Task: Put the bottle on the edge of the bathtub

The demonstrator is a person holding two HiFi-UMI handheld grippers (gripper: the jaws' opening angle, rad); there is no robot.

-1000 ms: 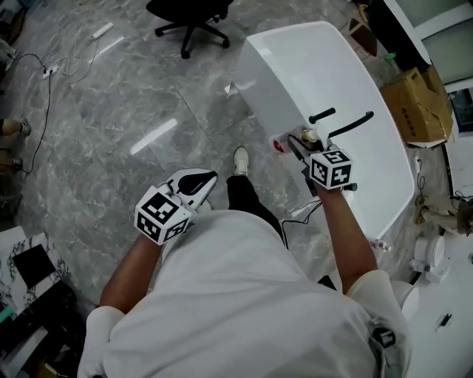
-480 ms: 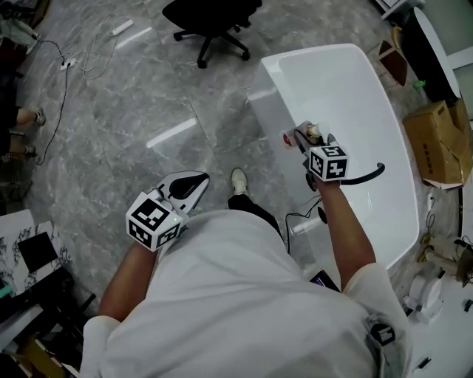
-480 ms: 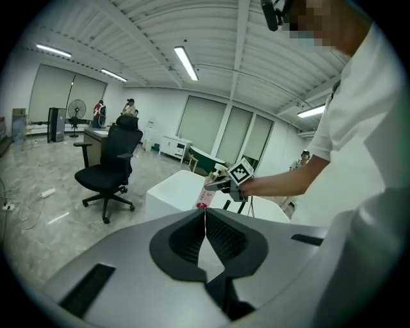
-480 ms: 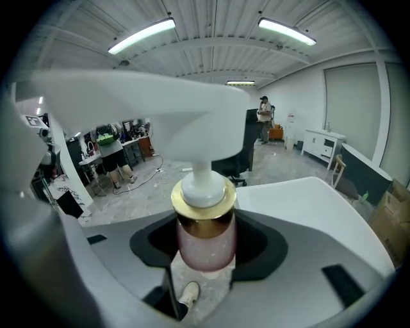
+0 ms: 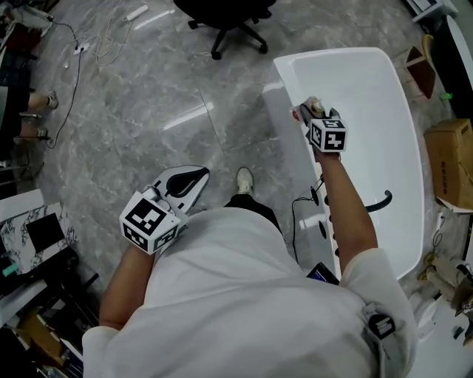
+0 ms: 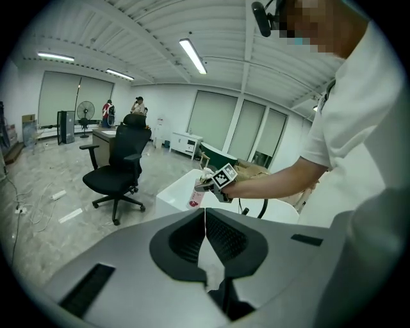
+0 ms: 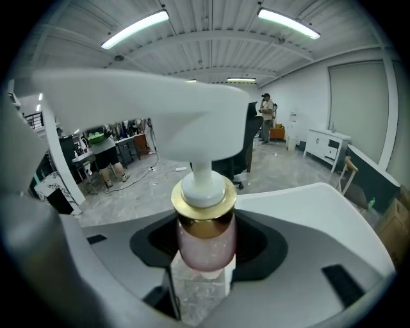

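Where the white bathtub (image 5: 287, 92) meets the grey marbled floor (image 5: 148, 96), the right gripper (image 5: 307, 112) is held out over the tub's near rim. The pink bottle (image 5: 299, 115) is seen clamped between its jaws, just under the gold collar and white pump head; in the right gripper view the bottle (image 7: 206, 238) is pressed from both sides by the dark pads, the jaws kept fairly wide by its body. From the left gripper view, the bottle (image 6: 194, 198) is shown upright at the tub's corner edge. Whether its base is set on the rim cannot be told.

The left gripper (image 5: 188, 181) is held low over the floor, well apart from the tub. Its jaws (image 6: 205, 238) are brought fully together, and nothing is caught between them.

A black curved hose (image 5: 378, 202) is noted inside the tub. A black office chair (image 5: 229, 15) is placed on the floor beyond the tub's far end, and a cardboard box (image 5: 451, 159) is seen past the tub's other side.
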